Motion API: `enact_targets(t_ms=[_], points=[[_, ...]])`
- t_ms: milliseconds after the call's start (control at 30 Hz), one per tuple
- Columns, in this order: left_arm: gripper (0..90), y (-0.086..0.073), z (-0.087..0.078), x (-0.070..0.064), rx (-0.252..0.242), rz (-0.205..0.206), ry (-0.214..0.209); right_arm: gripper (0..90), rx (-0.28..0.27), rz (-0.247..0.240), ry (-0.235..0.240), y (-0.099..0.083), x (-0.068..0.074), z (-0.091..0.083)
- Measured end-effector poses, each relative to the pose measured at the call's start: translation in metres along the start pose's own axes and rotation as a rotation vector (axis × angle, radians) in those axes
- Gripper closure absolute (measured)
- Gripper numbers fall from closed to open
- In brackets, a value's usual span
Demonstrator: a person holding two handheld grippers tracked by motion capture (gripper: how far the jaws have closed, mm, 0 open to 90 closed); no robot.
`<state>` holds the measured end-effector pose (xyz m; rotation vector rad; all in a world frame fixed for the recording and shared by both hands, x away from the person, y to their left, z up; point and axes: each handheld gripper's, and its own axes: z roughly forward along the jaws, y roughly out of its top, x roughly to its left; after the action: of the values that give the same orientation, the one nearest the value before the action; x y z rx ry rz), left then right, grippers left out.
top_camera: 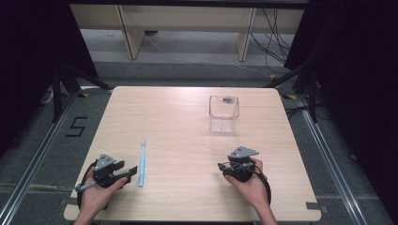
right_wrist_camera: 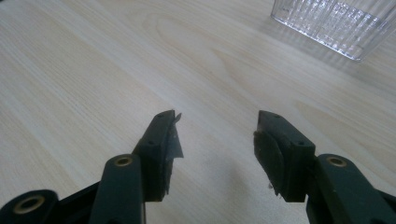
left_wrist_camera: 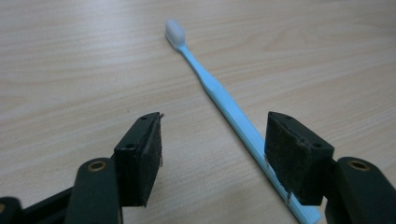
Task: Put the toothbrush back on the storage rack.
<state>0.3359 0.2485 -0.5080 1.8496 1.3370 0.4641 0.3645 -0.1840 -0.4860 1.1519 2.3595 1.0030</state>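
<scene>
Left gripper point(left_wrist_camera: 212, 154): jaws are being held apart, low over the table point(top_camera: 187, 197), grasping nothing.
Toothbrush point(left_wrist_camera: 219, 95): lying flat; its handle end is being overlapped by one jaw.
Risk: the thin handle could be pushed aside if only one pad meets it.
Right gripper point(right_wrist_camera: 215, 140): jaws spread, nothing held.
Clear container point(top_camera: 224, 107): standing well apart, far side; nothing is being blocked.

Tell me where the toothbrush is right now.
In the high view the light blue toothbrush lies flat on the table's near left part, bristle end pointing away from the person, just right of the open left gripper; the clear container stands far right.
</scene>
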Motion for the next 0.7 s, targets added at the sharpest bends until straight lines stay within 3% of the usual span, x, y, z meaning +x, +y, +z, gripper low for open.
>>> enact_targets(t_ms=[133, 167, 200, 267, 300, 333, 400, 467, 533, 700], points=[[34.7, 0.013, 0.001, -0.003, 0.099, 0.056, 0.031, 46.8, 0.007, -0.016, -0.004, 0.001, -0.005, -0.003], [34.7, 0.016, 0.002, -0.005, 0.112, 0.051, 0.032, 46.8, 0.001, -0.034, -0.015, 0.002, -0.006, -0.004], [34.6, 0.020, 0.003, -0.007, 0.131, 0.050, 0.039, 46.7, 0.017, 0.008, -0.009, 0.002, -0.005, -0.006], [33.5, 0.027, 0.006, -0.010, 0.176, 0.070, 0.050, 46.7, 0.010, 0.005, -0.009, 0.003, -0.005, -0.007], [33.6, 0.031, 0.008, -0.012, 0.184, 0.062, 0.064, 46.8, 0.003, -0.015, -0.013, 0.004, -0.006, -0.008], [33.7, 0.034, 0.010, -0.014, 0.202, 0.059, 0.069, 46.8, 0.009, 0.009, -0.018, 0.005, -0.004, -0.010], [33.7, 0.042, 0.014, -0.016, 0.237, 0.036, 0.065, 47.0, -0.002, -0.021, -0.016, 0.006, -0.004, -0.010], [34.0, 0.052, 0.016, -0.017, 0.310, 0.043, 0.066, 47.0, 0.004, 0.002, -0.011, 0.007, -0.002, -0.011], [33.5, 0.060, 0.020, -0.019, 0.382, 0.057, 0.082, 47.0, 0.001, -0.014, -0.009, 0.007, -0.003, -0.010], [31.3, 0.072, 0.035, -0.018, 0.504, 0.064, 0.084, 47.1, 0.009, 0.003, 0.003, 0.009, -0.001, -0.010]])
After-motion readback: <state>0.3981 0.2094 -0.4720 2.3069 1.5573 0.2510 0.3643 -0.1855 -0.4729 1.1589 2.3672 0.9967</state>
